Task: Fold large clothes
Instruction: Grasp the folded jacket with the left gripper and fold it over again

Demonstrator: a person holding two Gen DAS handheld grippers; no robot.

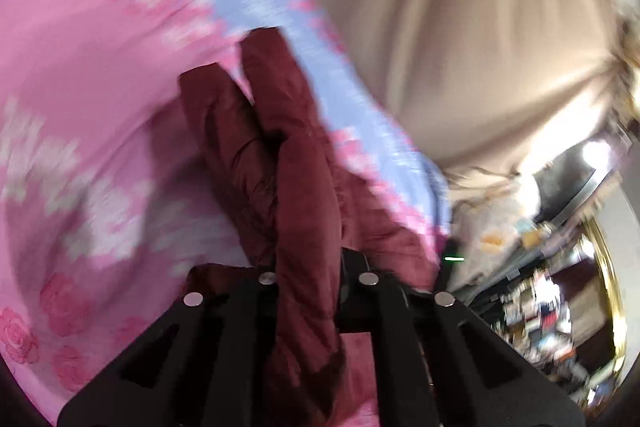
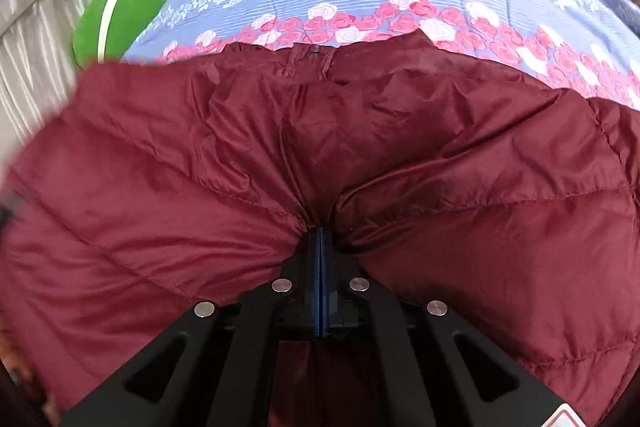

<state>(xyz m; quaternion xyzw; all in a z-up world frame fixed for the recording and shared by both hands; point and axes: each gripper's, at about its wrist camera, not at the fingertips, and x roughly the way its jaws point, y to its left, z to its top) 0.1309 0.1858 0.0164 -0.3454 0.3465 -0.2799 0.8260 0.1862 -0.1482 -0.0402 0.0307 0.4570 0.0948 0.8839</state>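
Maroon quilted jacket (image 2: 320,155) spread over a floral bedspread (image 2: 360,7), pink roses on blue stripes. Right gripper (image 2: 320,235) clenched on a pinch of jacket fabric, blue pads pressed together, cloth puckering around the tips. Left gripper (image 1: 308,267) clamped on a bunched fold of the jacket (image 1: 288,167), fabric running up between the jaws in 2 puffy ridges. Green cushion (image 2: 120,11) beside the bedspread's far left. Beige curtain (image 1: 460,27) behind.
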